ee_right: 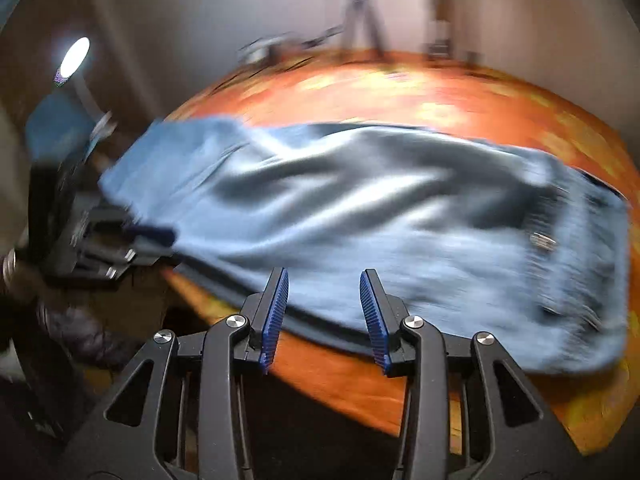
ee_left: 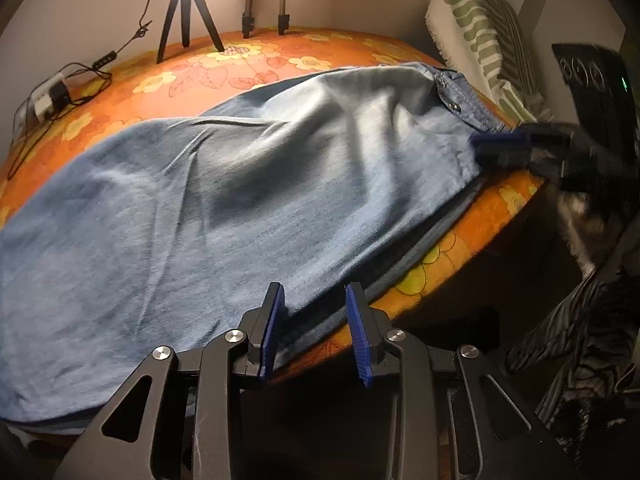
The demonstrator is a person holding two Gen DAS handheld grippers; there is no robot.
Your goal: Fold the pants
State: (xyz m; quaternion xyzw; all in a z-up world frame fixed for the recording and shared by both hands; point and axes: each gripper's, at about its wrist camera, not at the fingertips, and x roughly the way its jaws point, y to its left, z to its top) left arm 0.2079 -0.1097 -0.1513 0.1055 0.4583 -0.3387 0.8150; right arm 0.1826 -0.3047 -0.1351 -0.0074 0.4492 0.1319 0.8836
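Left wrist view: blue denim pants [ee_left: 248, 200] spread lengthwise across orange floral tablecloth [ee_left: 120, 92], waistband at far right. Left gripper [ee_left: 314, 300] over near edge of pants, jaws parted, blue pads not pressing cloth; nothing grasped. Right gripper [ee_left: 496, 148] blurred at waistband end; grip cannot be told. Tripod [ee_left: 186, 16] at table's far side.

Right wrist view: heavily blurred. Right gripper [ee_right: 324, 292] above near hem, jaws apart, released. Pants [ee_right: 360, 216] lying on table.
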